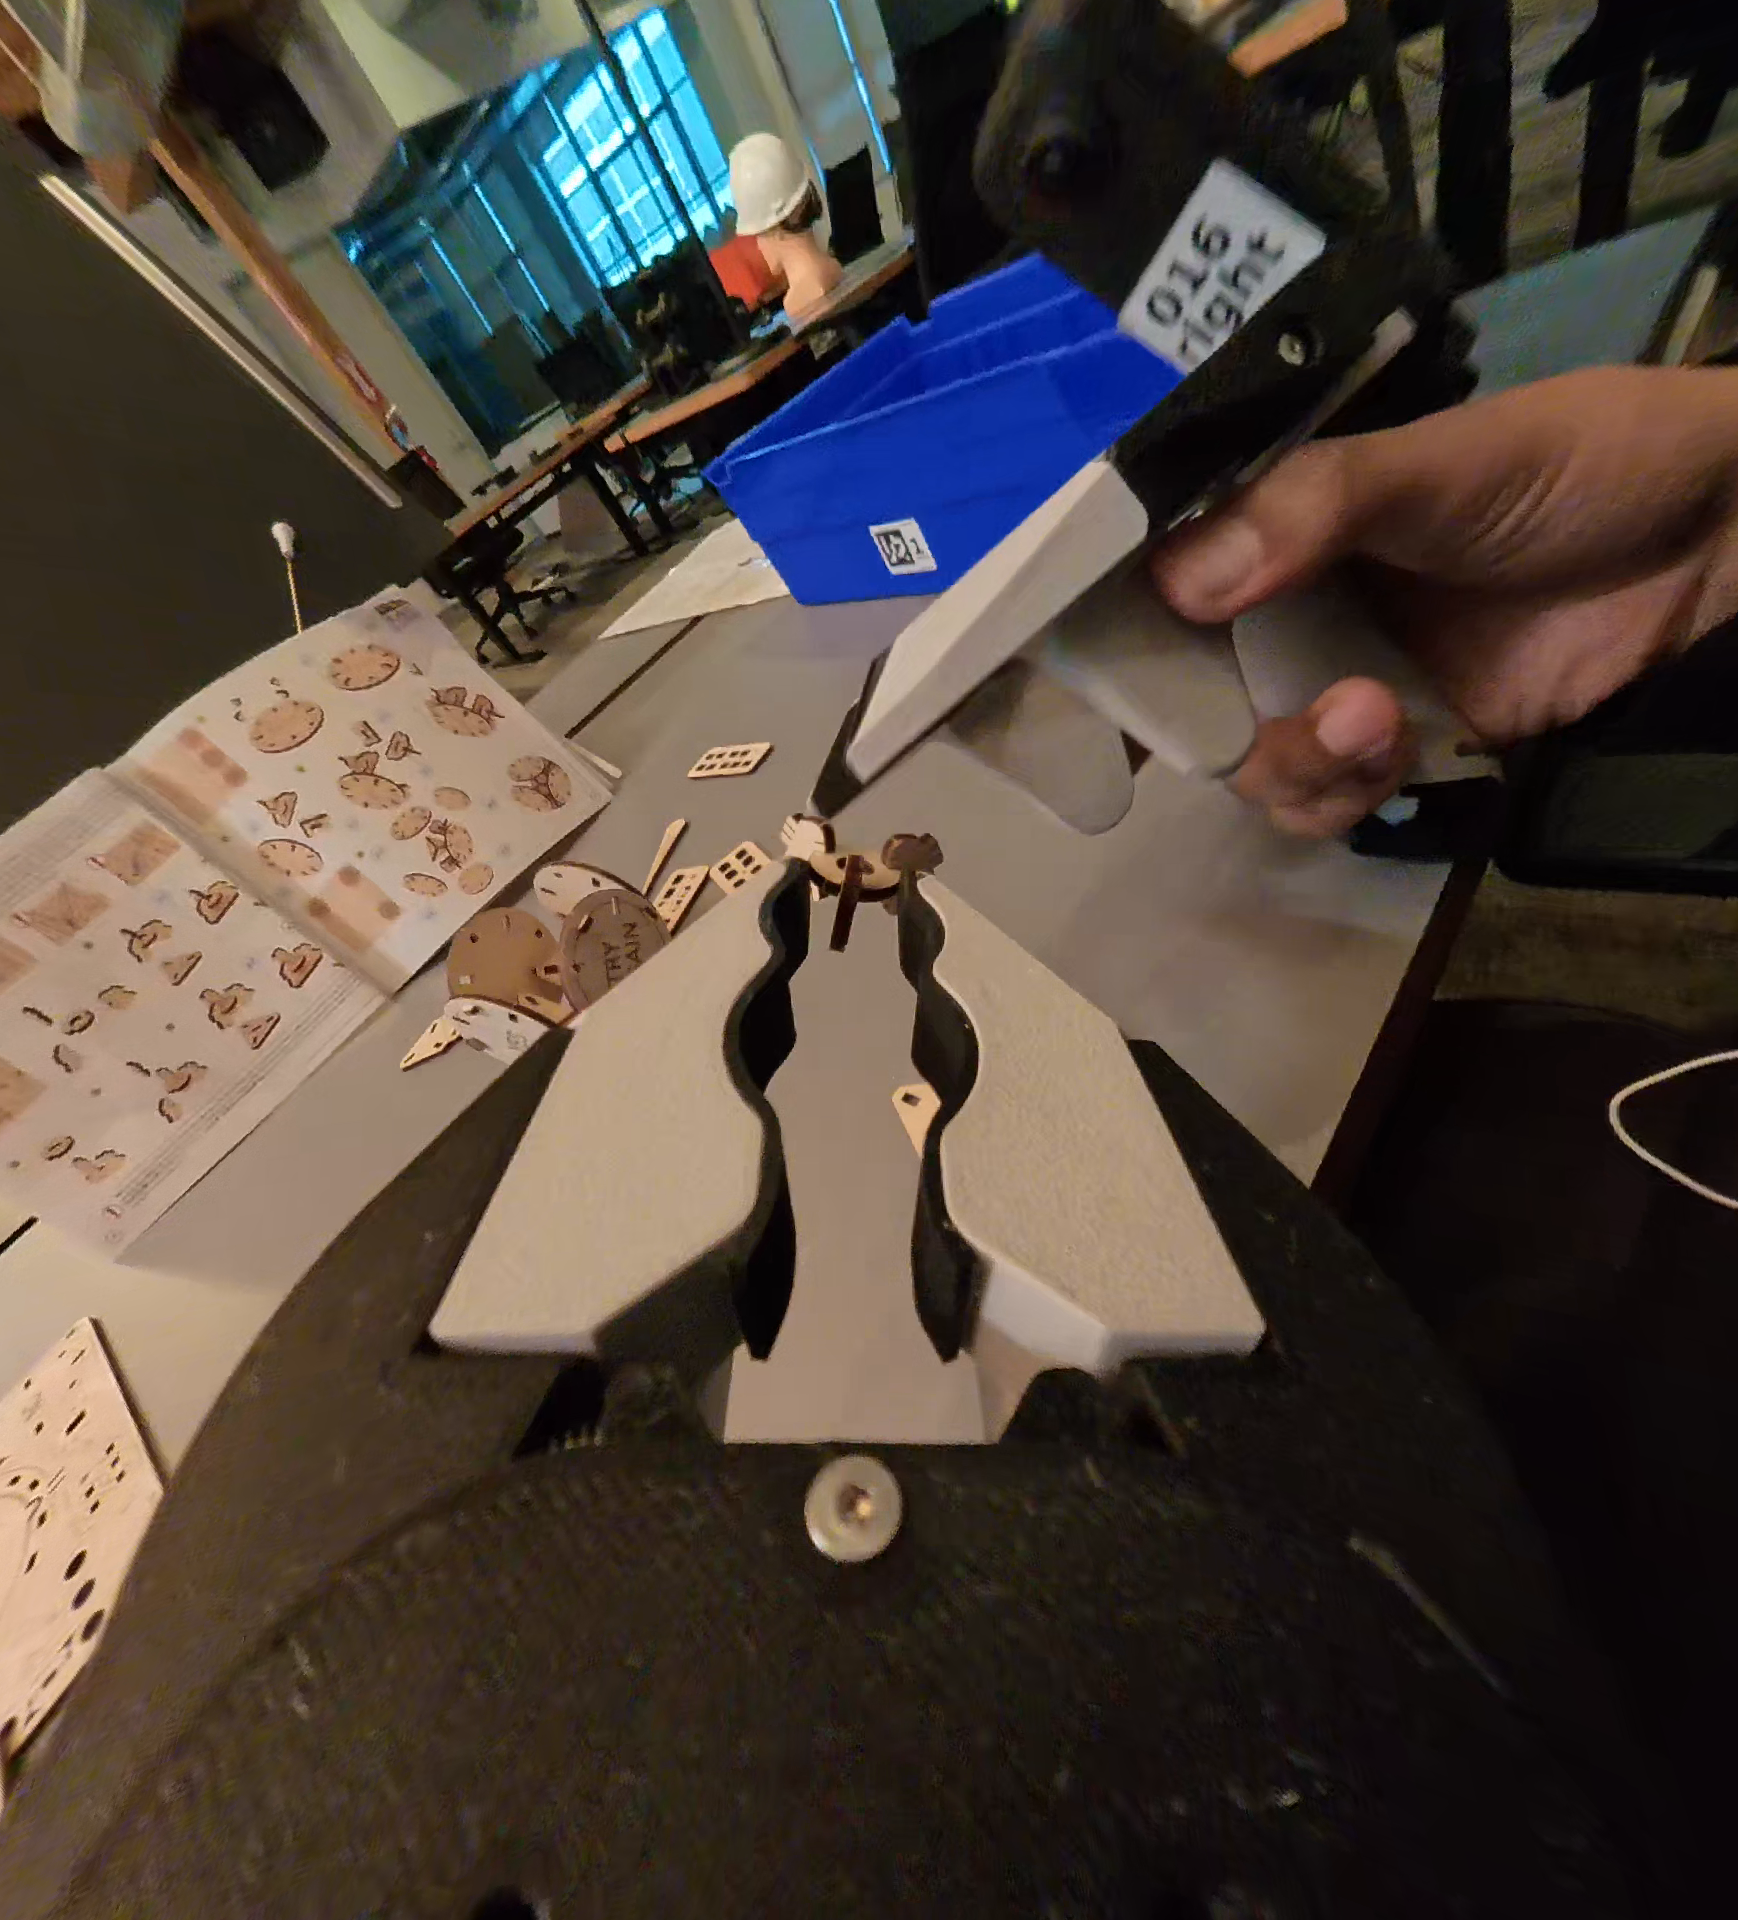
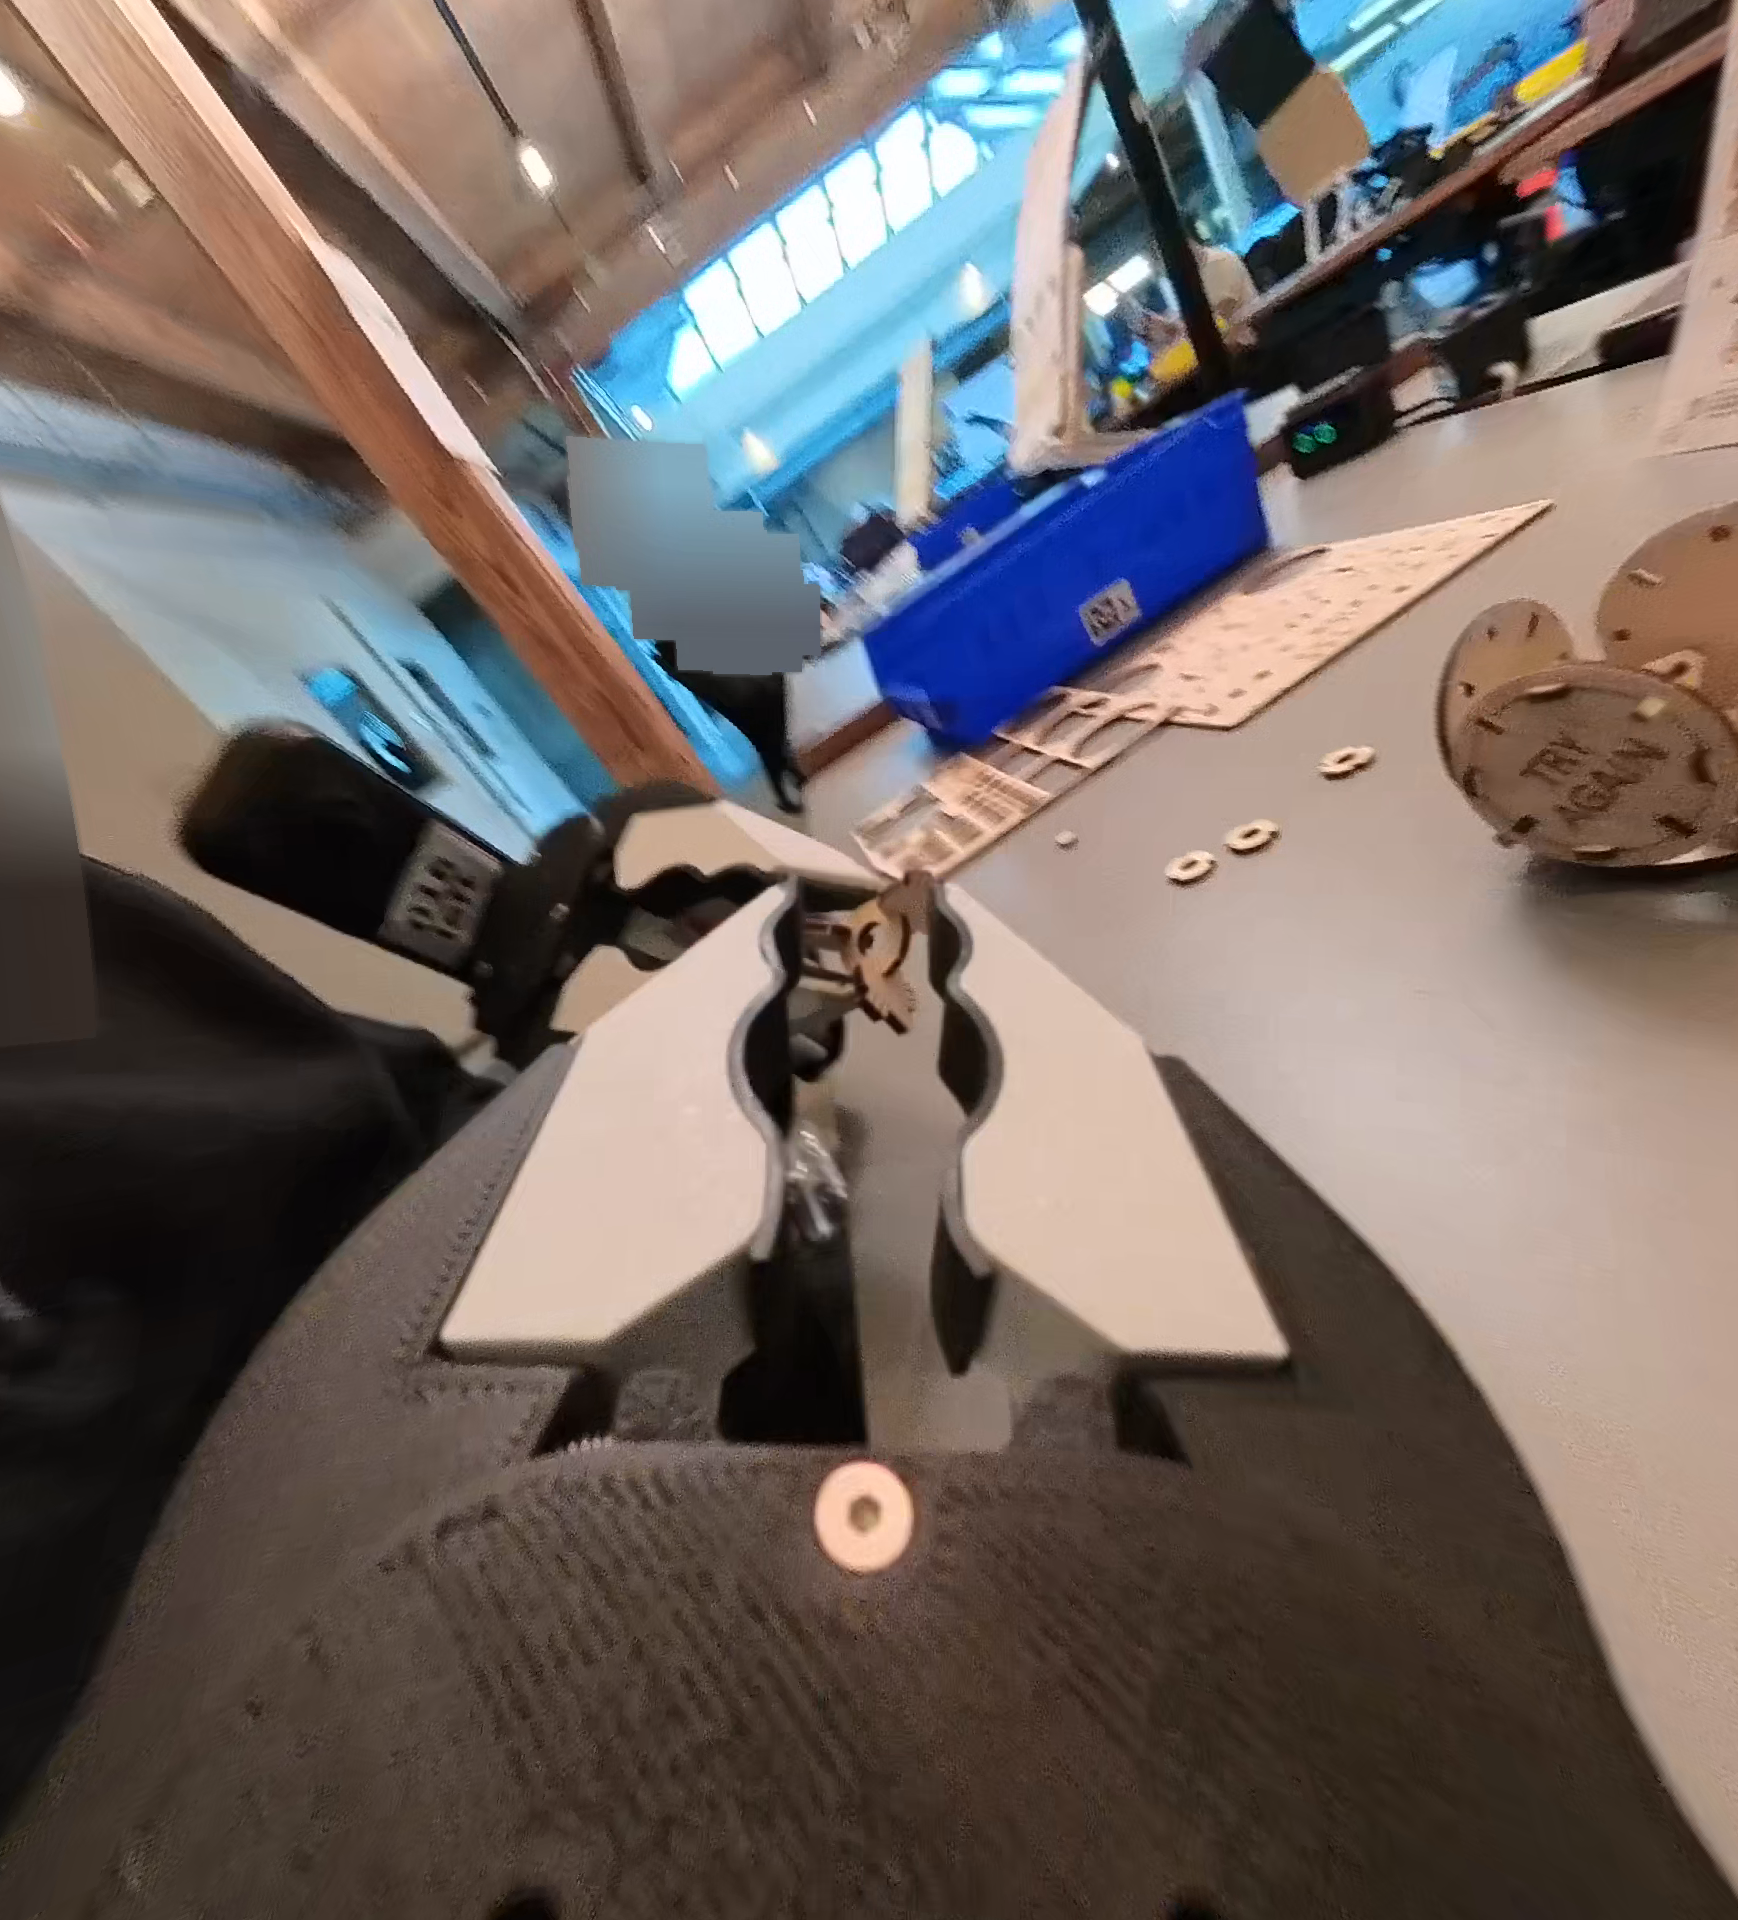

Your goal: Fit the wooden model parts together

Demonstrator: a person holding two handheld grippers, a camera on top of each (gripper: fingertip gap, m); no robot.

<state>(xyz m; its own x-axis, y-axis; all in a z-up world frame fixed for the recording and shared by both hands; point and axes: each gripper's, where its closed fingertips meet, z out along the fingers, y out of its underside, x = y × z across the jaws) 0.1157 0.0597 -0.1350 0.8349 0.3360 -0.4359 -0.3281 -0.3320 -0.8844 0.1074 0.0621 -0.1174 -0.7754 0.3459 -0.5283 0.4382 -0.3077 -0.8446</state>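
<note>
**Left wrist view.** The left tongs [image 1: 849, 878] are clenched on a small wooden part [image 1: 860, 868], a pale disc with a dark strip through it and a brown toothed bit at one end. It sits right at the tips, spanning both fingers. The right tongs [image 1: 849, 774], held in a hand [image 1: 1467, 582], come in from ahead and to the right, with their tips just beyond the part. Whether they touch it cannot be told here. Left of the fingers lie loose wooden discs [image 1: 553, 945] and an open booklet [image 1: 325, 831]. A blue bin [image 1: 906, 468] stands well ahead on the grey table [image 1: 1156, 935].

**Right wrist view.** The same part [image 2: 880, 956] stands between the right tongs' fingertips. The picture is blurred, so I cannot tell if those pads press on it or merely flank it. The left tongs [image 2: 844, 896] reach in from the left, meeting the part at the tips. Well off to the right are a cluster of discs [image 2: 1613, 769] and a few small rings [image 2: 1249, 836]. The bin [image 2: 1073, 582] is far ahead.
</note>
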